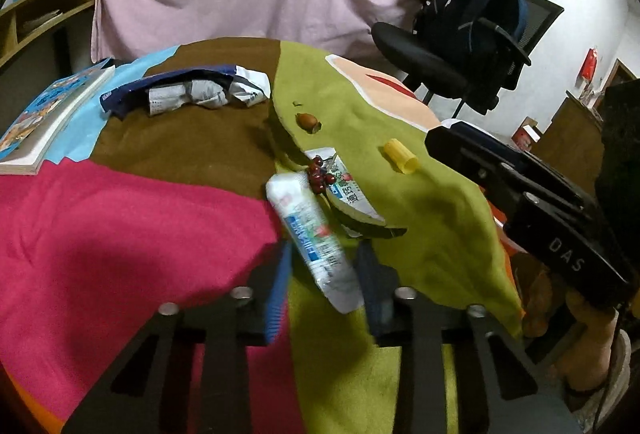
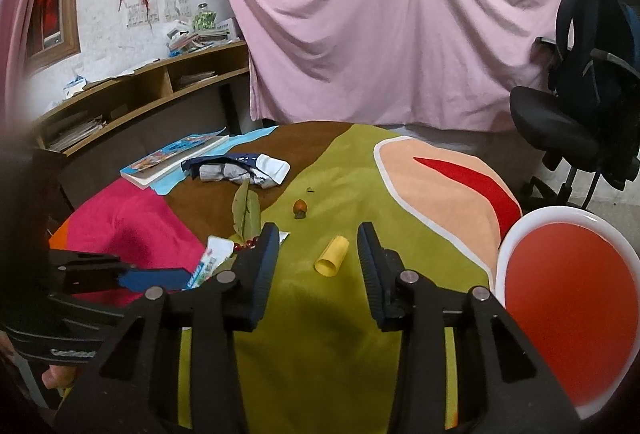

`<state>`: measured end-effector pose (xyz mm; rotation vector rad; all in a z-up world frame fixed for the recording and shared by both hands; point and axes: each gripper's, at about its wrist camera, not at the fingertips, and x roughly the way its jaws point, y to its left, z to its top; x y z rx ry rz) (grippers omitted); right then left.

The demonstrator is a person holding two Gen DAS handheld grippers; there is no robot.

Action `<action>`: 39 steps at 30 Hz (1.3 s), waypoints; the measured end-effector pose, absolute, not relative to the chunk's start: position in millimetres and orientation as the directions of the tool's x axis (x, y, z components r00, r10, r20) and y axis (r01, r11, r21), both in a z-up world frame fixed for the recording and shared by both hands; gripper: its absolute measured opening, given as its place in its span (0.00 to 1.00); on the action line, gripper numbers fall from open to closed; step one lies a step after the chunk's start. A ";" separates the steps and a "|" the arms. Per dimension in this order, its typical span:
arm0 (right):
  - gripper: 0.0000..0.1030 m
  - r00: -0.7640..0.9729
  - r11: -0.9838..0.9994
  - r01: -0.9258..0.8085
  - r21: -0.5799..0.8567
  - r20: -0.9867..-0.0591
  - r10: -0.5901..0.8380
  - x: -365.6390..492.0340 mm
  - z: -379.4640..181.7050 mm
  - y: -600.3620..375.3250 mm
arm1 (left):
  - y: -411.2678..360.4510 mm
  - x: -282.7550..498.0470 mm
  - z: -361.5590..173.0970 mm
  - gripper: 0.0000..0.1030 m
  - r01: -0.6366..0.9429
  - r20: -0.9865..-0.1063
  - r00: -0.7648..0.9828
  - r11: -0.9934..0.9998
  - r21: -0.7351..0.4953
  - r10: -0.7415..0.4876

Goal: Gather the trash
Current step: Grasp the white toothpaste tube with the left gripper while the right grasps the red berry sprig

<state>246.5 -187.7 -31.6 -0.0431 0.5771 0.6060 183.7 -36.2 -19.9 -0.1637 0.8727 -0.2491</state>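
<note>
The toothpaste tube point(image 1: 314, 242), white with blue lettering, lies tilted on the green patch of the patchwork tablecloth point(image 1: 432, 202), its lower half between the blue pads of the left gripper point(image 1: 324, 274); the pads sit close on either flank, yet whether they already press on it cannot be told through the blur. Its upper end touches a cluster of red berries point(image 1: 318, 176) and a torn printed wrapper point(image 1: 352, 194) lying over a leaf point(image 1: 368, 228); a careless lift could drag these along or scatter the berries. The tube is smooth and tapering, so a bite this near its tail may let it swing or slip out. The right gripper point(image 2: 318, 246) stands released and empty, the yellow cap point(image 2: 332, 256) on the cloth between and just beyond its tips; the cap is round and could roll if nudged by one pad. Farther off lie an acorn-like nut point(image 1: 307, 121), crumpled packaging point(image 1: 192, 94) and a book point(image 1: 44, 114). Legible writing: "DAS" on the right gripper's body; Chinese characters on the wrapper; the tube's blue print is too blurred to read.
</note>
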 end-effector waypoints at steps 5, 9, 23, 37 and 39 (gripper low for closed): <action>0.66 0.656 0.820 -0.560 0.114 -0.543 0.524 247.2 -33.0 -179.7 | -25.7 180.8 -22.5 0.05 0.111 -0.742 0.615 0.960 -0.256 -0.269; 0.66 0.633 0.811 -0.574 0.114 -0.566 0.528 248.6 -36.0 -172.8 | -15.1 178.6 -20.3 0.03 0.080 -0.739 0.629 0.966 -0.245 -0.240; 0.66 0.483 0.713 -0.690 0.124 -0.656 0.581 268.2 -46.9 -125.5 | 32.4 167.9 -15.9 0.03 -0.073 -0.718 0.683 0.965 -0.250 -0.135; 0.38 0.486 0.706 -0.707 0.044 -0.694 0.531 265.2 -54.5 -107.6 | 36.9 164.2 -6.3 0.03 -0.100 -0.678 0.727 0.959 -0.265 -0.112; 0.38 0.515 0.711 -0.702 0.036 -0.664 0.542 259.8 -48.8 -112.7 | 35.0 162.5 -3.5 0.03 -0.094 -0.661 0.742 0.958 -0.270 -0.114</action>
